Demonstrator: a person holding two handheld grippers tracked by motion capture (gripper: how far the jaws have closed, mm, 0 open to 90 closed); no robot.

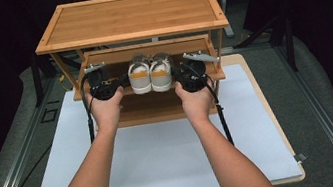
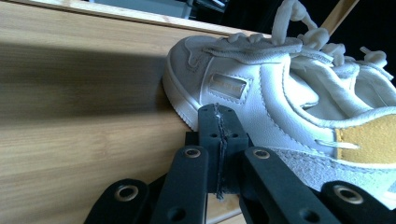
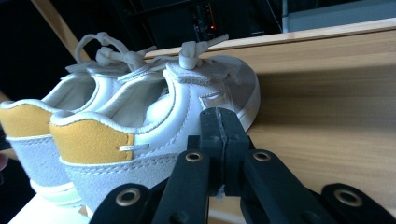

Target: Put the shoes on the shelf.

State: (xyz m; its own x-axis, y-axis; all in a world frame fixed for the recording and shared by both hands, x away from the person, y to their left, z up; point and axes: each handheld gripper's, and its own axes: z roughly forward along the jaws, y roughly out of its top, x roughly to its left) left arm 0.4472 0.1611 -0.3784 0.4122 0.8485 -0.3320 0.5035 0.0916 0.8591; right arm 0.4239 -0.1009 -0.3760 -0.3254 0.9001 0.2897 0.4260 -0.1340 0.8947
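As both shoes already sit side by side on the middle shelf [image 1: 202, 75], placement looks done; only withdrawal seems left. Left gripper [image 1: 103, 89] at 9 o'clock of the left shoe [image 1: 140, 77], right gripper [image 1: 191, 77] at 3 o'clock of the right shoe [image 1: 161, 74]; both jaw pairs together, empty. Top shelf [image 1: 130, 18] overhangs at 12; open room lies toward 6 o'clock.

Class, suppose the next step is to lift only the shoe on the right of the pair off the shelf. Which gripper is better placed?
The right gripper: it sits shut beside the right shoe, its closed jaws against that shoe's outer side. The left gripper flanks the left shoe instead.
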